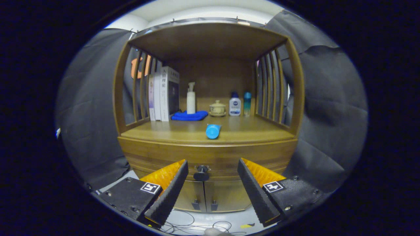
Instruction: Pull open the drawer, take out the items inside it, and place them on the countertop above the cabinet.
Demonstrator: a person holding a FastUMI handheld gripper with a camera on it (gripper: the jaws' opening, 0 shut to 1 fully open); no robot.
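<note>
Wide-open, empty gripper (212, 164) frames the drawer knob (201, 172); blue tube (213, 131) on the countertop (256, 132) points cap-first toward it.

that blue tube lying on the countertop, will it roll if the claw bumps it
Probably yes. The blue tube lies on its side, round cap end facing the claw, so a sideways nudge would likely roll it along the smooth countertop. It looks like light plastic, so it should shift easily. The claw is open, holding nothing, with the drawer knob between its fingers.
</note>
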